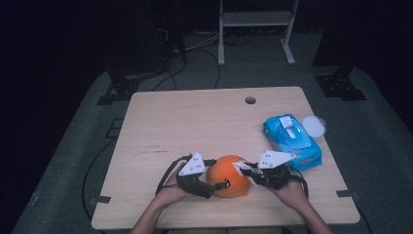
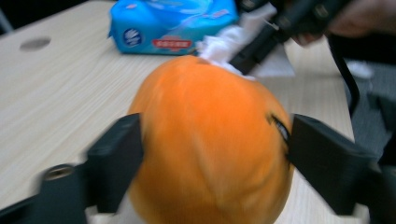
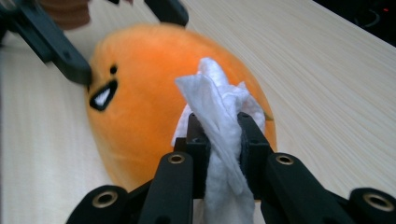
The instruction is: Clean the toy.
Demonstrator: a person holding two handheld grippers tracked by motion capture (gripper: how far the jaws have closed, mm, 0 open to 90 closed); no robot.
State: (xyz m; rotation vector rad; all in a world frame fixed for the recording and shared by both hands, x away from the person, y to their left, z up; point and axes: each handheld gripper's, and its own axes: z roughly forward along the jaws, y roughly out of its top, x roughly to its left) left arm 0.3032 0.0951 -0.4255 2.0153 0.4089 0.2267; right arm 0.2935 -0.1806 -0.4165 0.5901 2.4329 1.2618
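Note:
An orange plush toy (image 1: 228,176) with a small black face lies near the front edge of the wooden table (image 1: 185,122). My left gripper (image 1: 216,174) reaches in from the left, and its two black jaws touch opposite sides of the toy (image 2: 210,140). From the right, my right gripper (image 1: 243,169) is shut on a crumpled white wipe (image 3: 215,93). The wipe rests against the top of the toy (image 3: 140,116). In the left gripper view the wipe (image 2: 224,44) shows at the toy's far side.
A blue pack of wet wipes (image 1: 292,139) lies at the table's right side, with a round white lid (image 1: 314,126) beside it. A cable hole (image 1: 250,100) sits near the far edge. Cables and stand legs are on the floor beyond.

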